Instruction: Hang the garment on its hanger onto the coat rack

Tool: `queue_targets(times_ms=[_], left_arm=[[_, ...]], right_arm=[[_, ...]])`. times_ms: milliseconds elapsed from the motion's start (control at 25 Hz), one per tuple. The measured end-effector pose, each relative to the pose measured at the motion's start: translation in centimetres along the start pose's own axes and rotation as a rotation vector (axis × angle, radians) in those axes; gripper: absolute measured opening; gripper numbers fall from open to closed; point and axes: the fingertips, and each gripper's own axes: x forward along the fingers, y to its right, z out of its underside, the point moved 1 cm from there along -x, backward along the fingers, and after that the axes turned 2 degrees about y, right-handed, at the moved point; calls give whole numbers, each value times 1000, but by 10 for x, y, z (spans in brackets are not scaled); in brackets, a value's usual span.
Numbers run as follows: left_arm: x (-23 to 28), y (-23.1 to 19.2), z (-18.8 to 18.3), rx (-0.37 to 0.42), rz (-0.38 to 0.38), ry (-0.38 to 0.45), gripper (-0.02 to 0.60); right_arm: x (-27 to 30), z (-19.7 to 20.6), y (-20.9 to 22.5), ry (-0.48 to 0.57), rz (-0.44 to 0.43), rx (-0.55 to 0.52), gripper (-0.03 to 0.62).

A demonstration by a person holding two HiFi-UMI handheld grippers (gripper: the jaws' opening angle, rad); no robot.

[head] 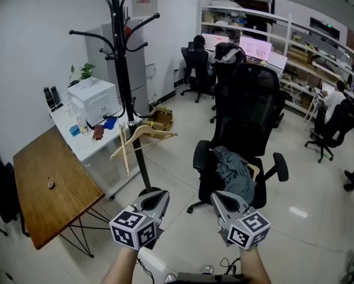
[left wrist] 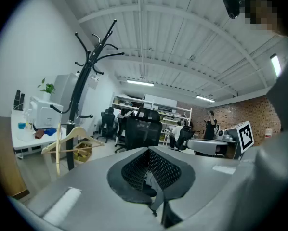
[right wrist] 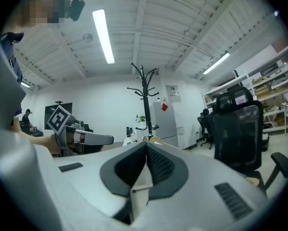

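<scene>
The left tongs (head: 155,197) and the right tongs (head: 222,201) are held low and nearest, both closed with nothing gripped. Just beyond them, the grey garment (head: 235,171) is seen crumpled on the seat of a black office chair (head: 248,108). Farther left, the coat rack (head: 122,70) is stood beside a white desk (head: 82,148), and a bare wooden hanger (head: 142,137) is hung low on it.

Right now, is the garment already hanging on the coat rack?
No, the grey garment lies crumpled on the office chair seat, apart from the coat rack.
</scene>
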Motion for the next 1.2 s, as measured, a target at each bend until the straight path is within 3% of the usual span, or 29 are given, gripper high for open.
queue_targets(times_ms=[760, 1200], left_arm=[[144, 164, 23, 29, 364, -115, 2], [200, 218, 37, 66, 400, -149, 2]], right_arm=[[-149, 1, 147, 47, 360, 72, 0], [-184, 12, 201, 49, 406, 105, 0]])
